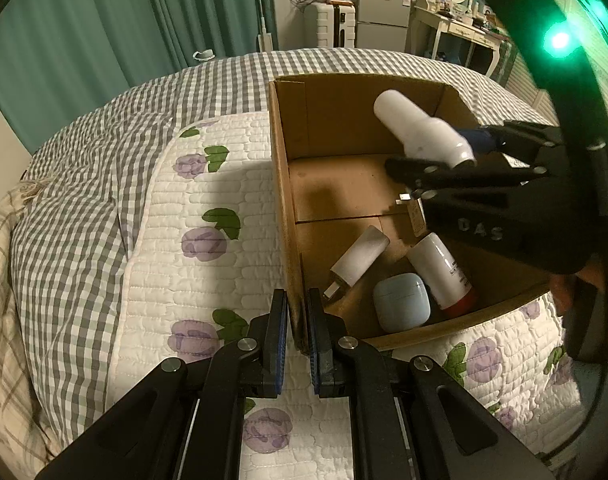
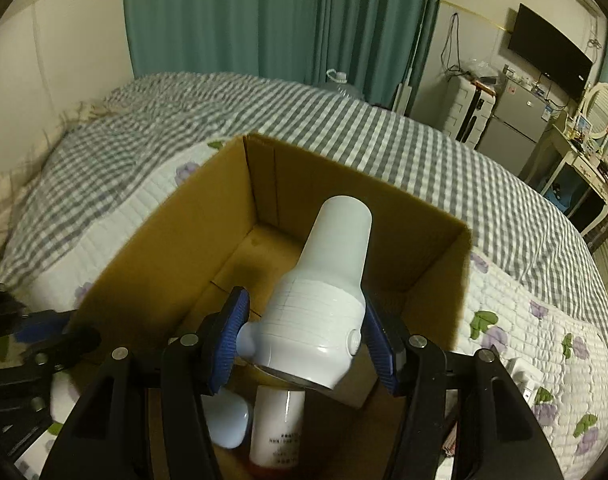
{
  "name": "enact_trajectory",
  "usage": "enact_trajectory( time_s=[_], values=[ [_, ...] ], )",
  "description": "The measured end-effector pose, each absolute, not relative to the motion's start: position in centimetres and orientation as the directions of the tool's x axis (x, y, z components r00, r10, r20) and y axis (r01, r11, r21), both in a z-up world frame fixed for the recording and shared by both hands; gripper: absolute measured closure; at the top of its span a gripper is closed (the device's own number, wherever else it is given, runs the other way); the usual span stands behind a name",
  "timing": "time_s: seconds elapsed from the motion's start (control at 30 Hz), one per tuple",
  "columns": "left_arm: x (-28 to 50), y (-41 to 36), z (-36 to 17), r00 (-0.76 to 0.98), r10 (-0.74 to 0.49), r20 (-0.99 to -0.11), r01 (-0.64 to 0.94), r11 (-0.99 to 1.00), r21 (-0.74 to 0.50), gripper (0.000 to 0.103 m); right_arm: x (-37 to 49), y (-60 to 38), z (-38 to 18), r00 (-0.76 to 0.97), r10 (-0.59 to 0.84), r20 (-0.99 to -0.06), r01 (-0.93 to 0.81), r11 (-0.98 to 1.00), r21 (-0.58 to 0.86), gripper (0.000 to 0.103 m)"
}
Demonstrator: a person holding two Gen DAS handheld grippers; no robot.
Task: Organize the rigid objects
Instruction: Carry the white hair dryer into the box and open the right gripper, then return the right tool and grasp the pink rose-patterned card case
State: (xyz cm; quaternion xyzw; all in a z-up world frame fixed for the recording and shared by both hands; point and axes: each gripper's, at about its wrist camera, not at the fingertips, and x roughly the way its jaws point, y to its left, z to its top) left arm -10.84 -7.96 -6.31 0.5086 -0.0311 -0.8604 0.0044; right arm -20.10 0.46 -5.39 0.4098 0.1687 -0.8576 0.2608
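The cardboard box [image 1: 282, 184] already holds three items at lower right: a white bottle [image 1: 360, 260], earbud case [image 1: 402, 302] and red-capped tube [image 1: 444, 272]. The right gripper [image 2: 304, 336] grasps a white handheld device [image 2: 324, 300] above it, not yet placed; the left gripper [image 1: 296, 332] pinches the box wall.

**Much of the box's contents lost behind grippers**

In the right wrist view, the white device [image 2: 324, 300] hides most of the cardboard box [image 2: 164, 248] floor; the red-capped bottle [image 2: 278, 420] beneath it is cut off by the lower edge, its label print too small to read. The pale blue case [image 2: 230, 424] shows only partly behind a jaw. In the left wrist view, the right gripper [image 1: 444, 160] covers the box's right wall, and a small tagged item [image 1: 414, 210] beneath it cannot be identified. Green glare [image 1: 560, 40] washes out the upper right corner. The dresser [image 1: 460, 28] clutter is too small to tell.
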Motion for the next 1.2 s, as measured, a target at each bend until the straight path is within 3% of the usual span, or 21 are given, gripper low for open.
enact_trajectory(
  time_s=[0.2, 0.23, 0.27, 0.33, 0.87, 1.2],
  values=[
    [-11.0, -7.8, -6.4, -0.481, -0.046, -0.876, -0.023, -0.998, 0.065, 0.094, -20.2, 0.5, -5.7, -0.53, -0.31, -0.789, 0.581, -0.811, -0.072, 0.046],
    [-11.1, -7.8, -6.4, -0.48, -0.045, -0.876, -0.022, -0.998, 0.064, 0.094, -20.2, 0.6, -5.7, -0.53, -0.31, -0.789, 0.579, -0.812, -0.07, 0.042],
    [-11.1, -7.8, -6.4, -0.48, -0.044, -0.876, -0.023, -0.998, 0.063, 0.094, -20.1, 0.7, -5.6, -0.533, -0.314, -0.786, 0.578, -0.813, -0.067, 0.031],
    [-11.1, -7.8, -6.4, -0.476, -0.047, -0.878, -0.019, -0.998, 0.064, 0.094, -19.9, 1.1, -5.2, -0.54, -0.324, -0.777, 0.57, -0.82, -0.055, 0.025],
    [-11.3, -7.7, -6.4, -0.46, -0.072, -0.885, -0.001, -0.997, 0.082, 0.094, -16.5, 9.7, 4.1, -0.689, -0.283, -0.668, 0.46, -0.882, -0.101, 0.013],
    [-11.2, -7.5, -6.1, -0.452, -0.085, -0.888, 0.011, -0.996, 0.089, 0.094, -15.6, 16.6, 3.3, -0.71, -0.19, -0.678, 0.355, -0.928, -0.112, 0.013]
  ],
)
